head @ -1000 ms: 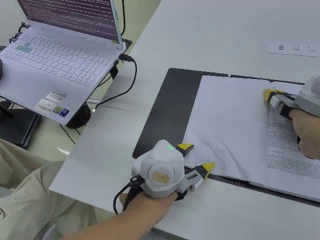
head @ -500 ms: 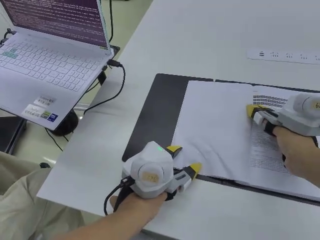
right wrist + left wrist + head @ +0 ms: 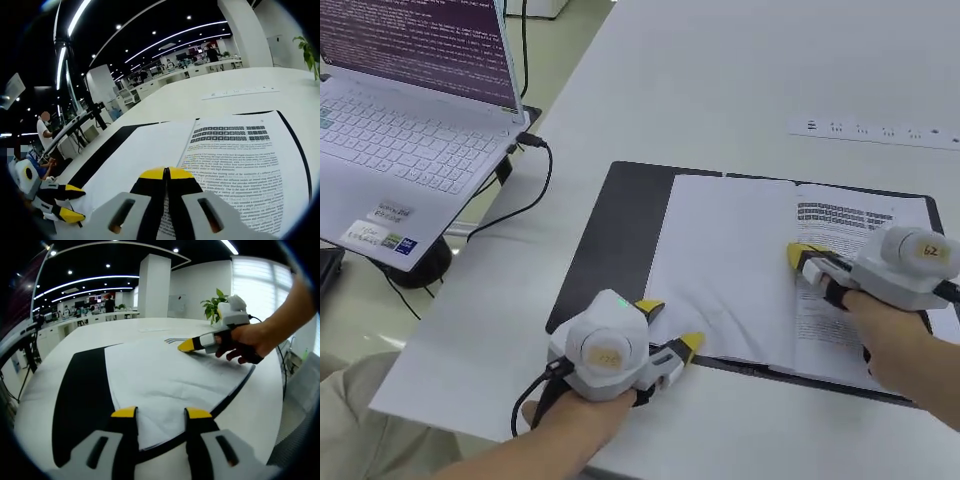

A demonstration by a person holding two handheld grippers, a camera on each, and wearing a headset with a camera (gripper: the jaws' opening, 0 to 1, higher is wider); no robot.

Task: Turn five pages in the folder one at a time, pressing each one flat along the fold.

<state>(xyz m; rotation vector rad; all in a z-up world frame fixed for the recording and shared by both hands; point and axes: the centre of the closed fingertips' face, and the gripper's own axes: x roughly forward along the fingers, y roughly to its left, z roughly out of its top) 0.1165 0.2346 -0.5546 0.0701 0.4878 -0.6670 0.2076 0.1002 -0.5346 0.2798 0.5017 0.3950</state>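
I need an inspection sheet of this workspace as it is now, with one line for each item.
Surface: white table.
Job's things: black folder lies open, blank page on its left, printed page on its right.
Clutter: power strip on the far side; open laptop beside the table.
Tools: left tool open at the blank page's near corner; right tool shut, tip near the fold.
Cables: black cable plugged into the laptop; second cable from the left tool.
Surroundings: large office; potted plant.

laptop [image 3: 410, 130] left, open table [image 3: 720, 80] beyond folder [image 3: 615, 235]
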